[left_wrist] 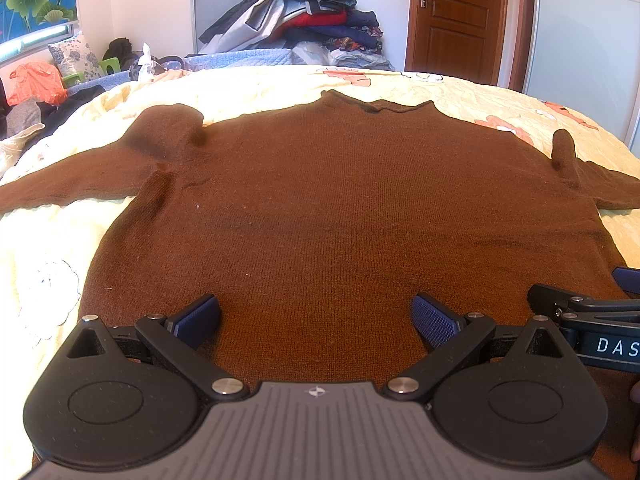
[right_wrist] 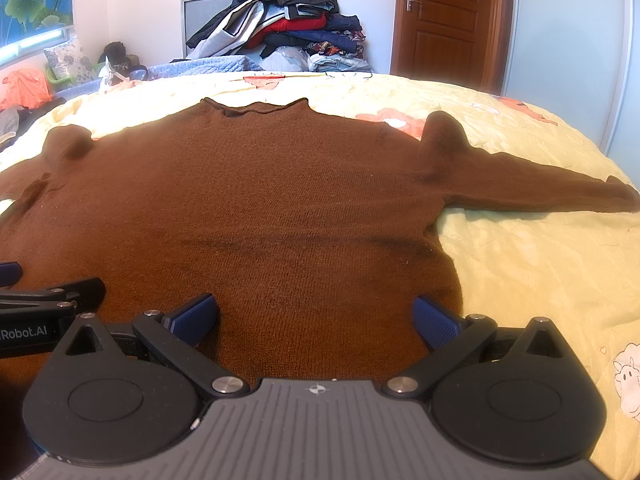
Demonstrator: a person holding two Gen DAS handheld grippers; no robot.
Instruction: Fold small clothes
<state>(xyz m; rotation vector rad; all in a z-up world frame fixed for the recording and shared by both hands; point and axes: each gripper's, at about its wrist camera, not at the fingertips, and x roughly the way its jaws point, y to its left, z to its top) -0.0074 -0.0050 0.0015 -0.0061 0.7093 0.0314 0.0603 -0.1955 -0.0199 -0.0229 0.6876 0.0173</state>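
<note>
A brown knit sweater lies flat on the pale yellow bedspread, collar at the far side, both sleeves spread out sideways. My left gripper hovers over the sweater's near hem, left of centre, open with nothing between its blue pads. The right gripper is open too, over the hem near the sweater's right edge. Each gripper shows at the edge of the other's view: the right one beside the left, the left one beside the right. The hem itself is hidden under the gripper bodies.
A heap of dark jackets and clothes is piled at the far end of the bed. More clutter and an orange bag lie at the far left. A wooden door stands at the back right. Bare bedspread extends to the right.
</note>
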